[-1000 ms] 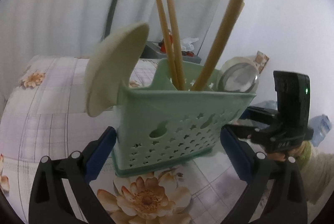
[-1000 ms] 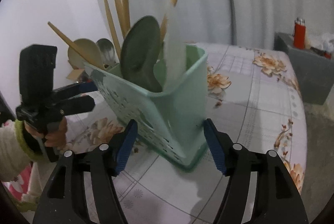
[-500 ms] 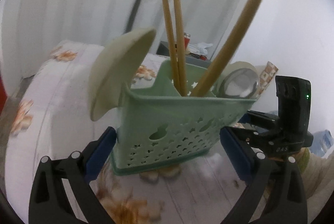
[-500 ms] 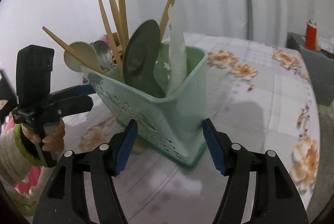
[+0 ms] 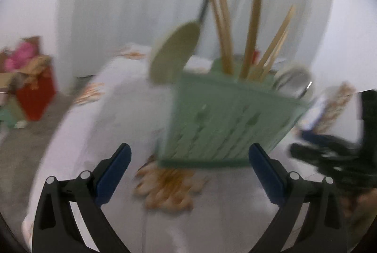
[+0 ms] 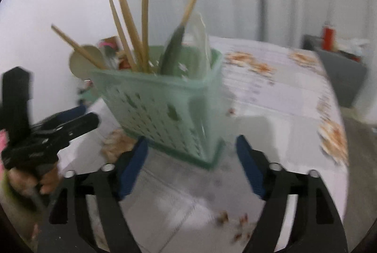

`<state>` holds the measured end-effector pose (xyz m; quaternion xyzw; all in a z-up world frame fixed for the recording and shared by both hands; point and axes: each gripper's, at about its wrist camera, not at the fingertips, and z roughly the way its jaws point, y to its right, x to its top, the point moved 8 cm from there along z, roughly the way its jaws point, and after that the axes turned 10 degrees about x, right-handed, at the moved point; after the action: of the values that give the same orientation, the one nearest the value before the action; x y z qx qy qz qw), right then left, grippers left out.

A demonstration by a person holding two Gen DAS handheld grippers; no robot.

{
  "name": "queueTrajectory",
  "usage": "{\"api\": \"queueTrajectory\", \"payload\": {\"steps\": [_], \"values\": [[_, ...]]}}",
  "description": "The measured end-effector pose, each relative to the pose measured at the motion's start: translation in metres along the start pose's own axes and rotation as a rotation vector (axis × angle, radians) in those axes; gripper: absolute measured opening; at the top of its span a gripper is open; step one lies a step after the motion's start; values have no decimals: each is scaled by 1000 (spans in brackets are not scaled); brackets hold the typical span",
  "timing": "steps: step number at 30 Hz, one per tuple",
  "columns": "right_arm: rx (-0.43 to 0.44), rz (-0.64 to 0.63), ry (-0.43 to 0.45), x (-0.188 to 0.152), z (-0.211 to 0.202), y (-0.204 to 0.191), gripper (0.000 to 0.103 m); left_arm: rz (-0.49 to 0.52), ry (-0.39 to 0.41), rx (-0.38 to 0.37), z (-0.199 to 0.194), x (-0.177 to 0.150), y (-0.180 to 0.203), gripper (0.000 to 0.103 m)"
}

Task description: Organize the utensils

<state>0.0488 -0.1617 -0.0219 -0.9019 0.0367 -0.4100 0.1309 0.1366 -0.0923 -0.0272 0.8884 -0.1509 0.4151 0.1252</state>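
Perforated mint-green plastic utensil caddy (image 6: 162, 102) stands loaded ahead of right gripper (image 6: 190, 168), jaws opening, nothing clamped; left gripper (image 5: 189, 173) spread, empty.

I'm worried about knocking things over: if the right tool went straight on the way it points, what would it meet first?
Probably the green basket of utensils, standing on the table just ahead of the right tool, whose jaws are opening with nothing between them. Blur leaves the gap uncertain.

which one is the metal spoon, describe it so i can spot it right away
Find the green basket on the flowered tablecloth. At its right end in the left wrist view, a metal spoon pokes up, bowl topmost. It is the only shiny grey piece; its neighbours are tan wooden sticks.
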Motion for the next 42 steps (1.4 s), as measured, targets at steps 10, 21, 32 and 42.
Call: {"api": "queueTrajectory", "payload": {"steps": [10, 21, 32, 42], "values": [[-274, 46, -4, -35, -5, -19, 95, -65, -29, 267, -41, -44, -14, 97], [-421, 63, 55, -26, -14, -23, 95, -17, 14, 478, -60, -45, -39, 97], [-448, 102, 26, -31, -11, -12, 95, -59, -26, 535, -48, -53, -54, 97], [-444, 88, 21, -31, -9, -17, 95, -77, -36, 533, -43, -54, -55, 97]]}}
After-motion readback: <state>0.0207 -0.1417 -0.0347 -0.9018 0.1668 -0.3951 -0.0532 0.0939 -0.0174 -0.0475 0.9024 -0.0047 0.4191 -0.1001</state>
